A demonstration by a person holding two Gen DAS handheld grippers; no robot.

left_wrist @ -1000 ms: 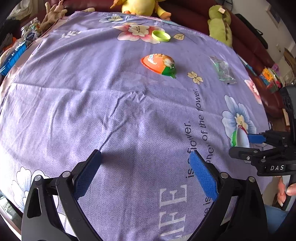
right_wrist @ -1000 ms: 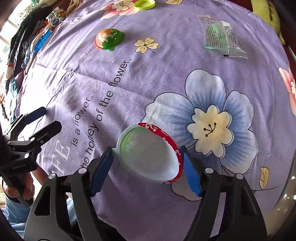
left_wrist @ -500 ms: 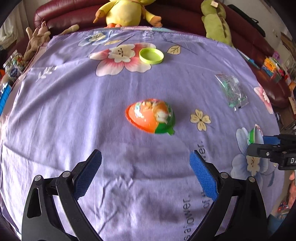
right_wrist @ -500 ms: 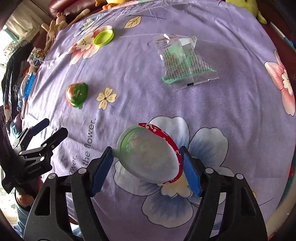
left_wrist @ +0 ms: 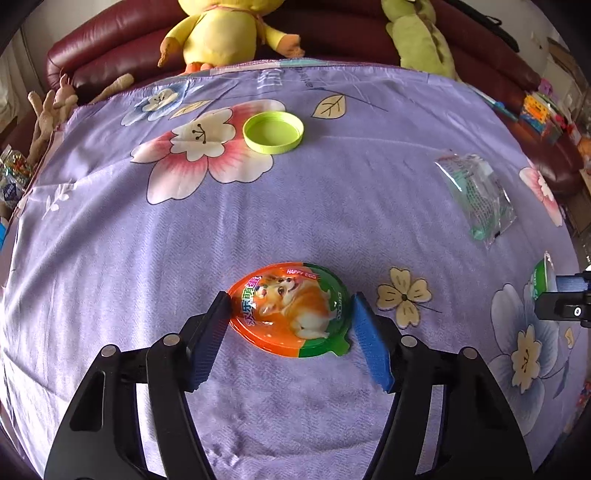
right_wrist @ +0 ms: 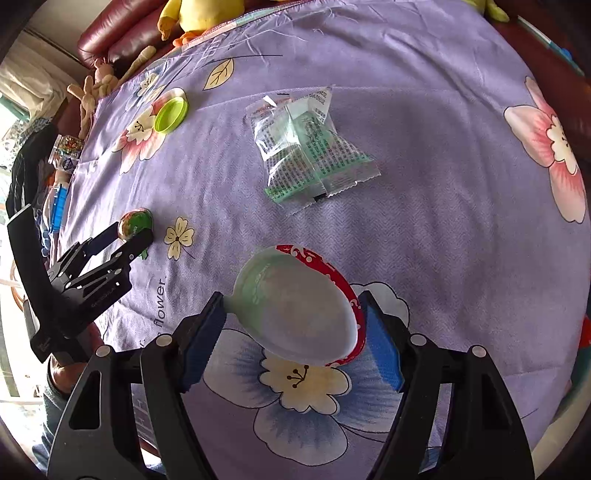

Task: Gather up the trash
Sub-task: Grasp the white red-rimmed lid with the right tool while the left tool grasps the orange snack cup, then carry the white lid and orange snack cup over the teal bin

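On a purple flowered cloth (left_wrist: 295, 206) spread in front of a dark red sofa (left_wrist: 110, 48), a person is working two hand-held grippers at once. The left gripper (left_wrist: 291, 321) is straddling an orange-and-green egg-shaped package (left_wrist: 290, 310) printed with a puppy; its jaws have just been closing, the left blue pad is meeting the package's rim and the right pad is standing just beside the other edge, though the fisheye view makes it hard to say whether that side is touching yet. The package is still lying on the cloth. The right gripper (right_wrist: 291, 325) is clenching a pale egg-shaped shell with a red patterned rim (right_wrist: 295, 310) between its blue pads, carrying it clear above a large blue-and-cream printed flower (right_wrist: 306, 398). Farther back on the cloth, a crumpled clear wrapper with green print (right_wrist: 310, 151) is lying well apart from both grippers, and a lime-green lid (left_wrist: 273, 132) is resting open side up beside a pink printed flower (left_wrist: 199, 155). A yellow plush toy (left_wrist: 221, 29) and a green plush toy (left_wrist: 417, 37) are sitting on the sofa beyond the cloth's far edge.
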